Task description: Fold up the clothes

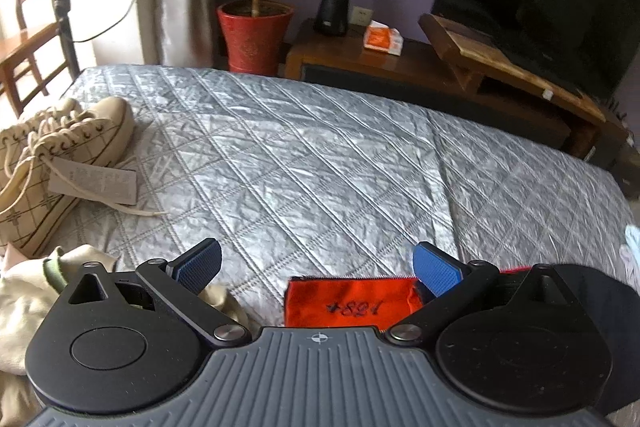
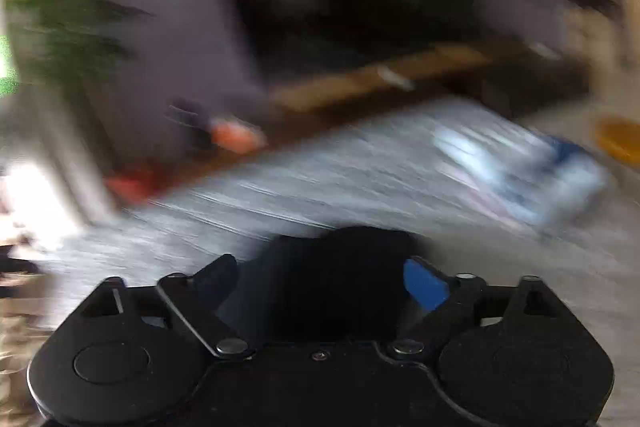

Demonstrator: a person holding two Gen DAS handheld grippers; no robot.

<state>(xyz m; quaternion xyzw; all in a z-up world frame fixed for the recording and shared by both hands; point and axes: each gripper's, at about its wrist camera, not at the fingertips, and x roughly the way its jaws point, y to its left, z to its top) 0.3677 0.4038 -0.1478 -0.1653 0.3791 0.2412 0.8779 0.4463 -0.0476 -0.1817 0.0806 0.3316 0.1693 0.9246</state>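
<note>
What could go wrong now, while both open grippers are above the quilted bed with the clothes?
1. The sneakers with loose laces and a paper tag lie on the quilt beside the cream garment; spreading it might snag them.
2. The right wrist view is badly blurred, so the right gripper, open over a dark cloth, could grab inaccurately.

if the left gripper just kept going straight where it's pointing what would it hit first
Most likely the quilted grey bedspread. The left gripper tilts downward with its jaws wide apart, and only an orange cloth lies just under them. Beyond that, bare quilt fills the line ahead, though depth is hard to judge.
</note>
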